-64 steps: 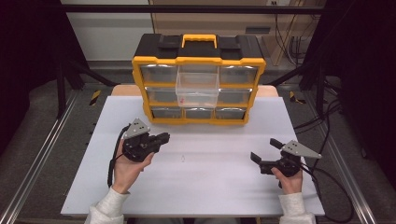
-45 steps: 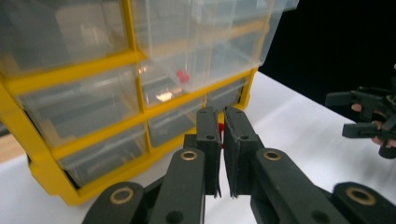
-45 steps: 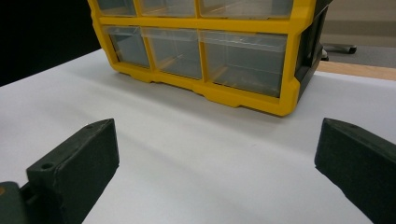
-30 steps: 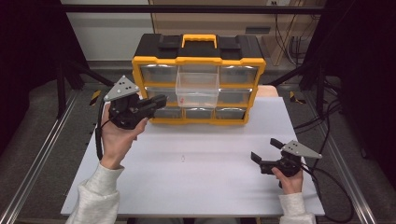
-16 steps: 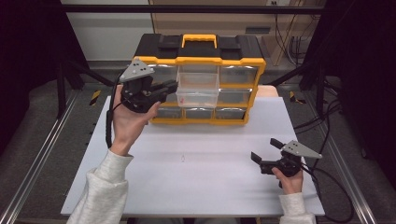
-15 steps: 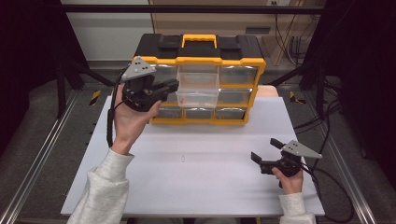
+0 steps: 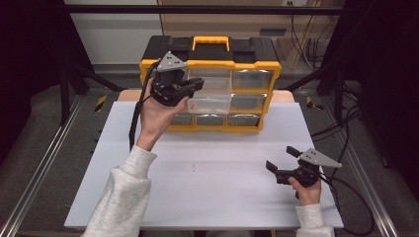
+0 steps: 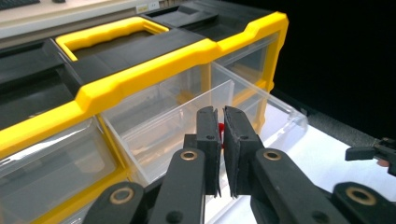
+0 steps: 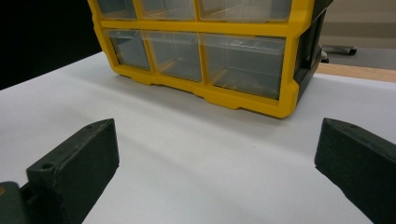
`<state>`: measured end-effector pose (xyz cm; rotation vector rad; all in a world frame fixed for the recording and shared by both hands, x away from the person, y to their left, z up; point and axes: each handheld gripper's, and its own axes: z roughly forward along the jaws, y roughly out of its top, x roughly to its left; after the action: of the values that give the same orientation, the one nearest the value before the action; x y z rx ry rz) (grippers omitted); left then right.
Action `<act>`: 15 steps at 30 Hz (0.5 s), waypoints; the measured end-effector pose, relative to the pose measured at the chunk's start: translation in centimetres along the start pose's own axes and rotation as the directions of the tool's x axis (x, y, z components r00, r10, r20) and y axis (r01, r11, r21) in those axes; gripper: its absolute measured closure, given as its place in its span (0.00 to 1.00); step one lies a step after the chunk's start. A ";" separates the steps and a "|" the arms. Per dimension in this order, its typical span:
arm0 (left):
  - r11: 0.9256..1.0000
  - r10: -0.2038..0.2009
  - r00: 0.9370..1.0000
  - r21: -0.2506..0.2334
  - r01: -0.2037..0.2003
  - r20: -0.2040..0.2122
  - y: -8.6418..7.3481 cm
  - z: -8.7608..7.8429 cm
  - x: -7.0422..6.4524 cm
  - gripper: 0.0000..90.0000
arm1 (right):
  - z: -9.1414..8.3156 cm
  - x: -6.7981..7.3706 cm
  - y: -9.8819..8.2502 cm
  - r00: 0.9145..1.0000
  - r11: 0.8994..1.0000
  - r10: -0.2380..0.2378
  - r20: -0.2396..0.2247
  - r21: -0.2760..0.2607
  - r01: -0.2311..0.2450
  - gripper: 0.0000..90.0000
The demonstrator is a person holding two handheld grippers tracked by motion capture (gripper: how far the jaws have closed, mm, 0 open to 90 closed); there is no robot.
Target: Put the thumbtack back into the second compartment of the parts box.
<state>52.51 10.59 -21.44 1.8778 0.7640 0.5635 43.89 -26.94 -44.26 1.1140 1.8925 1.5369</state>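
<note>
A: Where is the left gripper at this moment?

B: It is raised above the table, in front of the yellow and black organizer. In the high view its jaws point to the clear drawer that is pulled out from the middle column of the organizer.

A: Are its jaws spread?

B: No, they are pressed nearly together. In the left gripper view a small red object shows in the narrow gap between the pads, and the pads seem to pinch it. What the object is, I cannot tell, it is too much hidden.

A: And where is this red object compared with the drawer?

B: It is just above the front part of the open drawer, near the front wall. I cannot say if it touches the plastic.

A: What about the right gripper?

B: It lies low on the white table, at the right side, well apart from the organizer. Its jaws are spread wide. In the right gripper view only bare table is between them, and the lower drawers of the organizer stand farther behind, all closed.

A: Does the right hand hold anything more?

B: Only its gripper, and the cable goes off to the right
</note>
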 end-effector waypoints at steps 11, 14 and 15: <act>0.999 -0.005 1.000 0.046 0.006 -0.012 -0.4 2.0 0.7 0.94 | 0.1 0.0 0.0 1.000 1.000 -0.001 -0.003 0.005 0.001 0.00; 0.997 0.011 1.000 0.072 -0.009 -0.021 -0.5 2.5 0.7 0.94 | 0.1 0.0 0.0 1.000 1.000 -0.001 -0.002 0.004 0.001 0.00; 0.997 0.014 1.000 0.077 -0.012 -0.027 -0.6 2.6 0.7 0.94 | 0.0 0.0 0.0 1.000 1.000 -0.001 -0.003 0.003 0.001 0.00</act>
<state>54.60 9.67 -22.97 1.9498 0.8023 0.5768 43.90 -26.89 -44.30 1.1129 1.8978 1.5361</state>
